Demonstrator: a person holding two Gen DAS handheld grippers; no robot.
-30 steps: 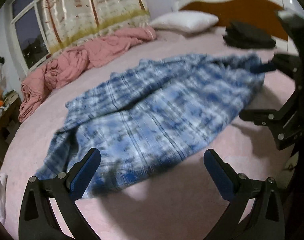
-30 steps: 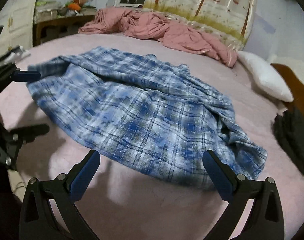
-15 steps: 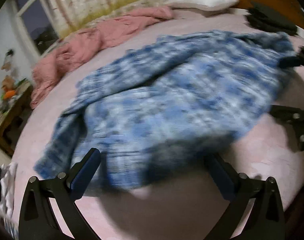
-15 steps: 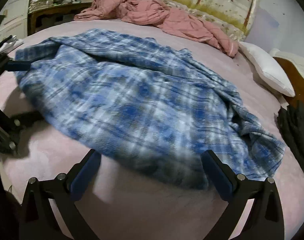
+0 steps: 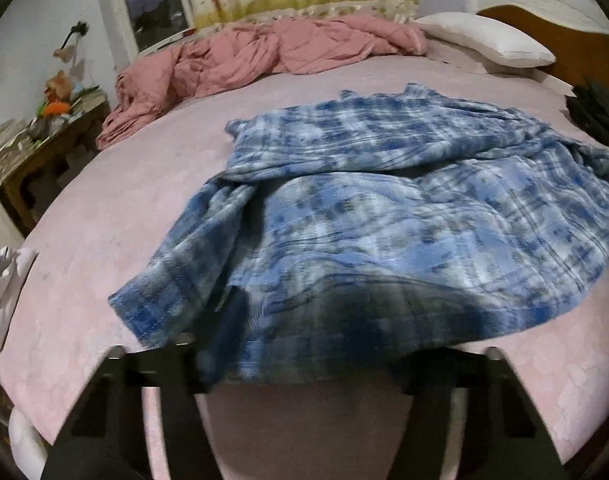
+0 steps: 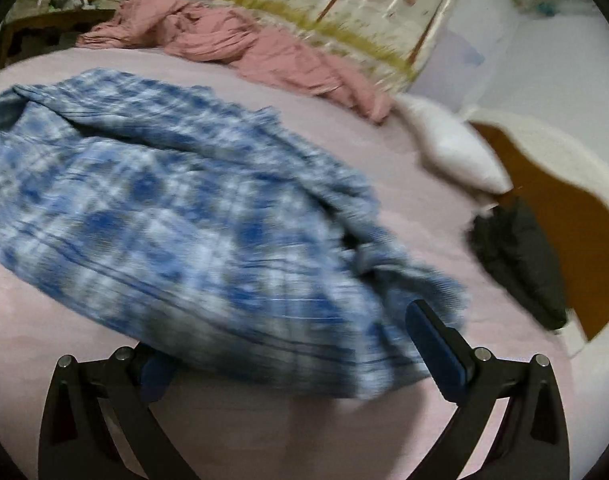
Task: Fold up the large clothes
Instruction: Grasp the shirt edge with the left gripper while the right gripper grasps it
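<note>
Though blurred, soft plaid flannel shirt point(image 5: 384, 216), blue and white, rumpled on pink bed point(image 5: 124, 208), nearer than crumpled pink quilt point(image 5: 264, 52). Left hand-held gripper point(image 5: 304, 364) just been closing, half open, shirt hem draped between its fingers; grip unclear. Right hand-held gripper point(image 6: 288, 360) spread wide, straddling shirt's near hem.

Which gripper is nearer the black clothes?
Right. The right gripper sits at the shirt end near the black clothes; the left gripper, jaws just closing around the shirt's edge, is at the far end.
</note>
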